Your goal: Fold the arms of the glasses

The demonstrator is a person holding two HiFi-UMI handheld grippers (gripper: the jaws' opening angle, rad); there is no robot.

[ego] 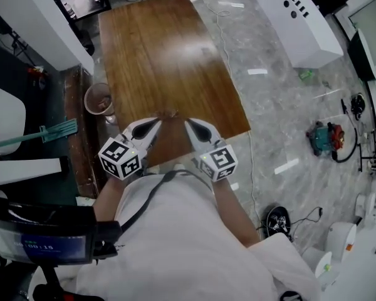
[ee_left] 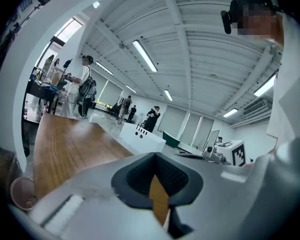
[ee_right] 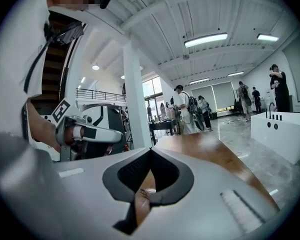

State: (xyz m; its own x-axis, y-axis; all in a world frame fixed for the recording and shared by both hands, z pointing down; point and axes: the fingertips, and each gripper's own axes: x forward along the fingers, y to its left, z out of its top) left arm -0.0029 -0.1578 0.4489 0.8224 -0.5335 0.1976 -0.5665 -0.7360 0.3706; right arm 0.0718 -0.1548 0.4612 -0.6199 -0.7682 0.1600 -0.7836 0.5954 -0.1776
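Note:
On the brown wooden table, close to its near edge, lies a small thin dark object, apparently the glasses; it is too small to tell how the arms stand. It also shows through the slit below the right jaws as a tiny shape. My left gripper and right gripper hover side by side above that edge, tips angled toward each other, just short of the object. Both are shut and hold nothing. The left gripper faces along the table, as does the right gripper.
A brownish cup-like bin stands by the table's left edge. A green broom lies on the floor at the left. A white cabinet stands to the right, a red-green machine nearer. People stand beyond the table's far end.

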